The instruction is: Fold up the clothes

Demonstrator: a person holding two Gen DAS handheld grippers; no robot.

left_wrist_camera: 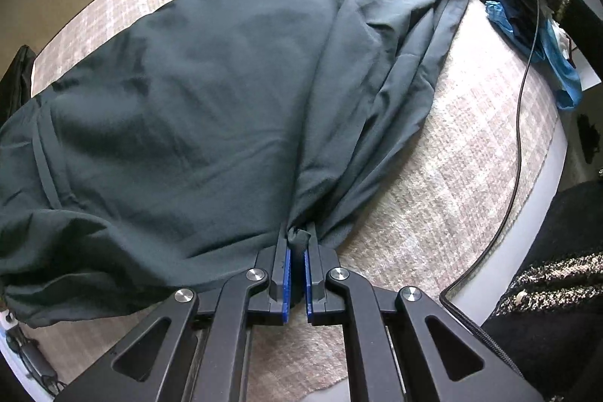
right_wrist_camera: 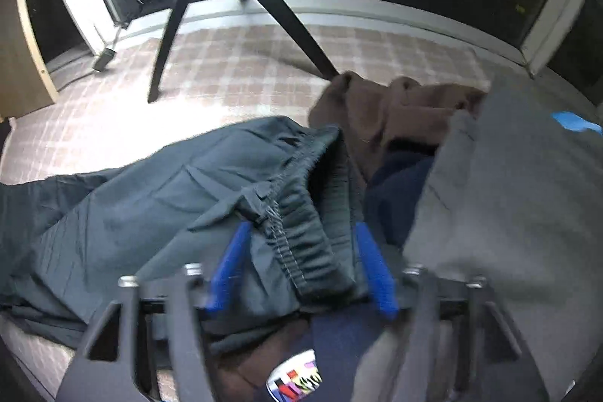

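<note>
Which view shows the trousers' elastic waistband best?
The right wrist view: the waistband sits close up between the open right claw, gathers visible. The left wrist view shows mainly the legs of the trousers, the hem pinched in the left claw.

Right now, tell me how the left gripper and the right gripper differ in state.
The left gripper is shut, pinching a bunched end of the dark green trousers; the right gripper stands wider, its blue pads flanking the elastic waistband without visibly pressing. Both work the same garment on the checked bed cover.
</note>
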